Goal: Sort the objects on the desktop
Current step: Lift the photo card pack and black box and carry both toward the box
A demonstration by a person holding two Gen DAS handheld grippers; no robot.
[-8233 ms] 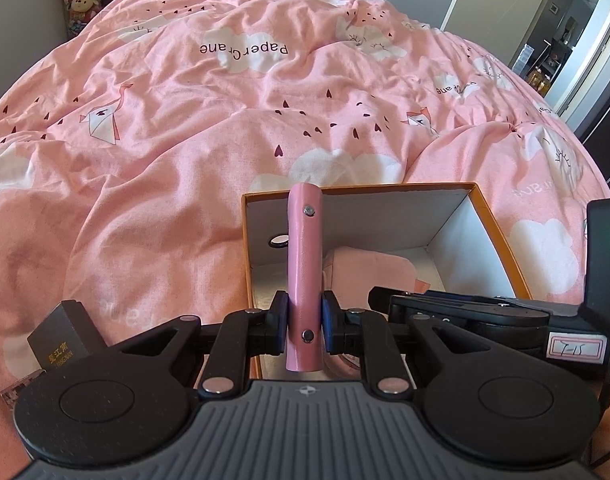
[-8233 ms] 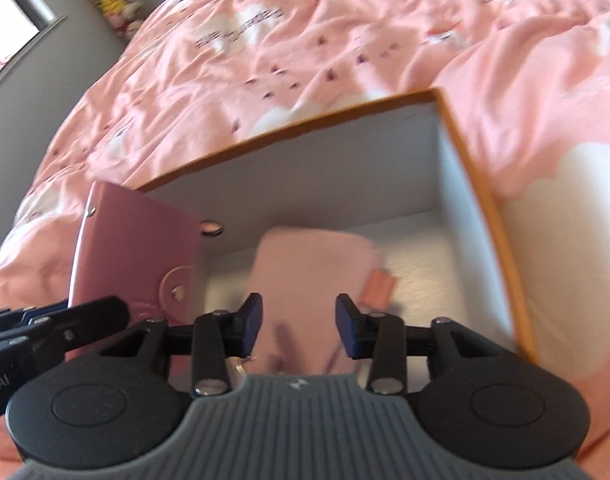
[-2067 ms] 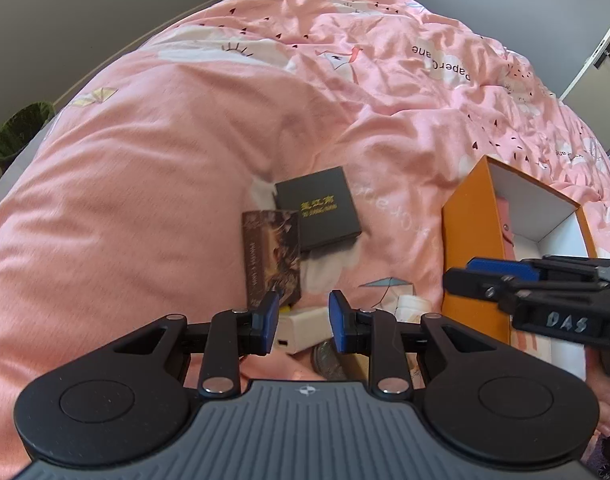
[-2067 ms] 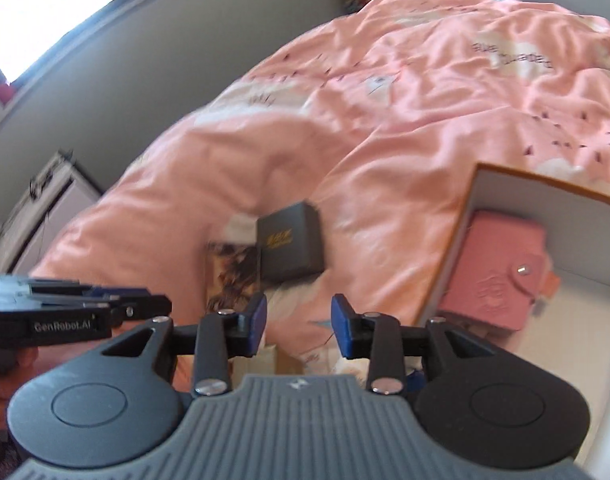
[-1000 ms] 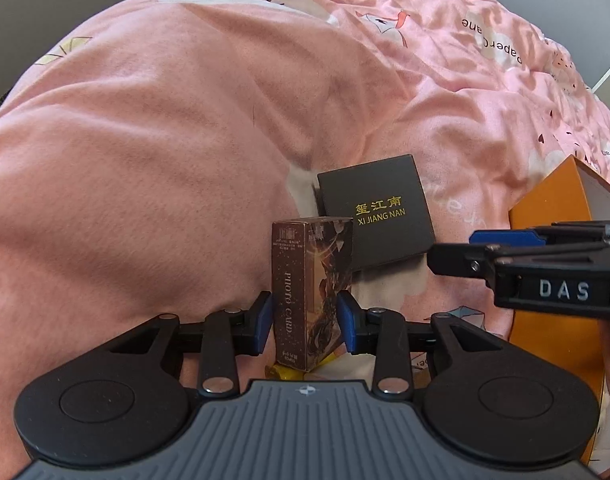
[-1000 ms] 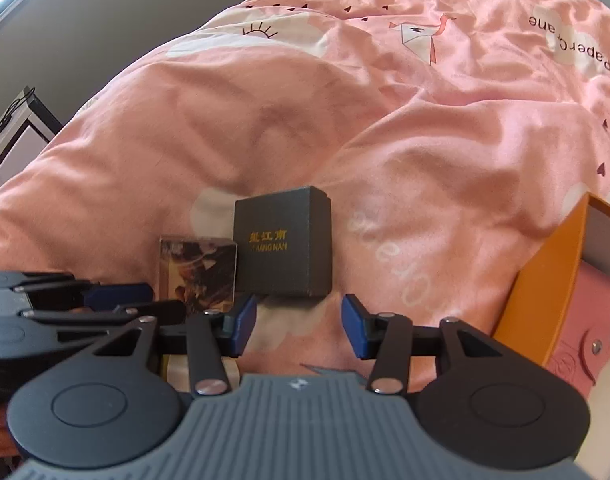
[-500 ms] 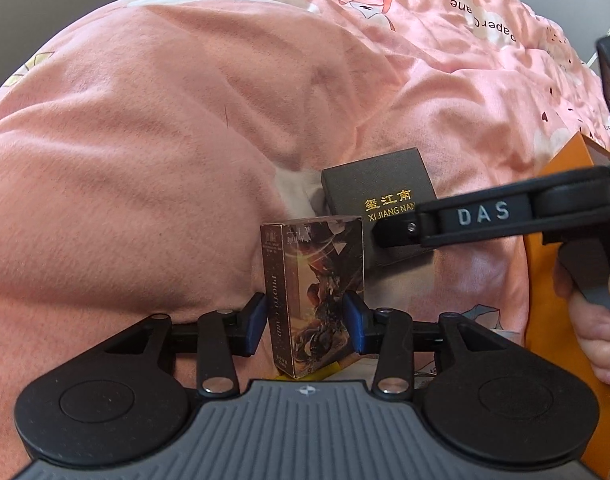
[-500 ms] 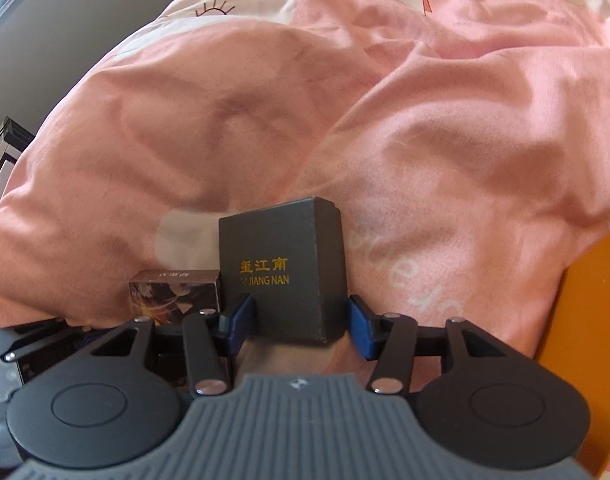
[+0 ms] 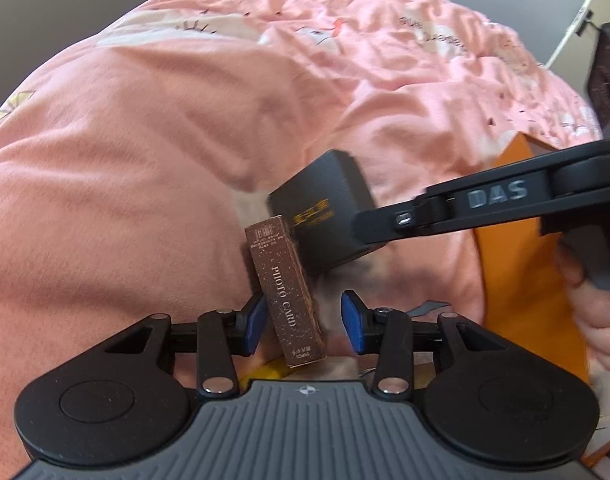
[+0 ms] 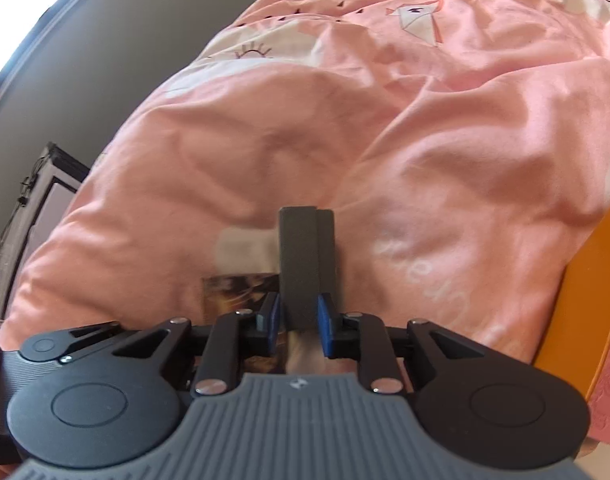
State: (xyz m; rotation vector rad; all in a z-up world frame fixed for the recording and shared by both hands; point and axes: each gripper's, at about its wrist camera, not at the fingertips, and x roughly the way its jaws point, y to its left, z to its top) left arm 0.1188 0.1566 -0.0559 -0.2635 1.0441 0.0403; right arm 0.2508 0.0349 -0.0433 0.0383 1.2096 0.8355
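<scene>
Between the left tongs [image 9: 303, 326], whose pads stand apart, a brown speckled photo-card box [image 9: 287, 294] leans tilted against the left pad. Just behind, the right tongs [image 10: 298, 326] clamp a black square cardboard box [image 10: 305, 264] over the pink printed duvet [image 9: 125, 152]; an orange open-topped box [image 9: 525, 280] sits rightward.

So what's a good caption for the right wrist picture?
Right gripper lifts a black box edge-on above the pink duvet.

Photo-card box [image 9: 287, 294] left of black box [image 9: 325, 220] — both on quilt [image 9: 145, 160].
</scene>
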